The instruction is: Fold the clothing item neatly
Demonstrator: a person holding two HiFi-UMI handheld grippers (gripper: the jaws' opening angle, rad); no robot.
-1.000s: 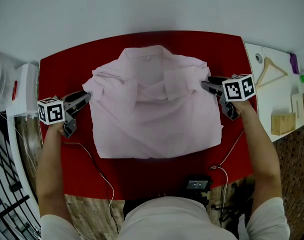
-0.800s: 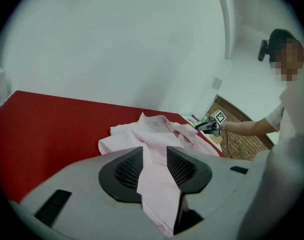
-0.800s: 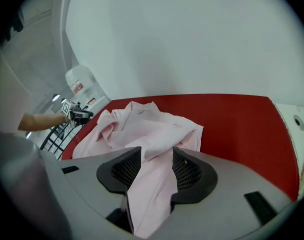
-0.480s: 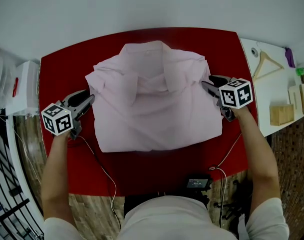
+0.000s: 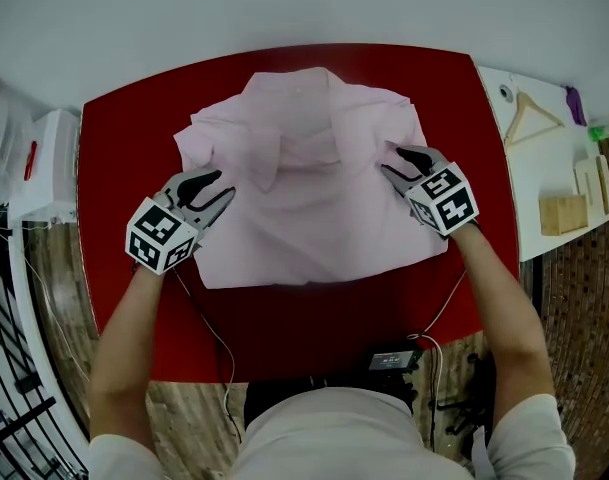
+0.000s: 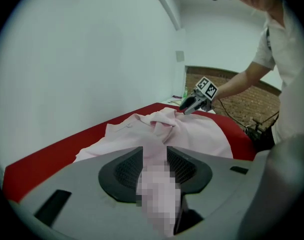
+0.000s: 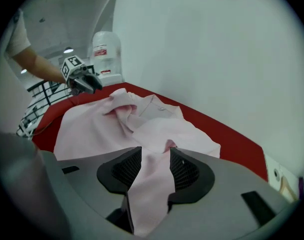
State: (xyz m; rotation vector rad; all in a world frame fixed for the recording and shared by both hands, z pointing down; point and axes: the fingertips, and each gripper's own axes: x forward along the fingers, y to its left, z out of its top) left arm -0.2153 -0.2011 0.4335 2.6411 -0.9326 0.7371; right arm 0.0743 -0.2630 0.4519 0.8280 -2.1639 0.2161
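Left claw (image 5: pixel 224 186) clamped on a pinch of the pale pink soft cotton shirt (image 5: pixel 314 218), at the shirt's 9 o'clock edge. Shirt lies mid red rectangular surface (image 5: pixel 119 138), collar at 12 o'clock, cloth bunched below the collar. Right claw (image 5: pixel 392 160) pinching fabric at the 3 o'clock edge. Cloth looks light, limp, creases easily, no stiffness; best gripped at side edges, layers together
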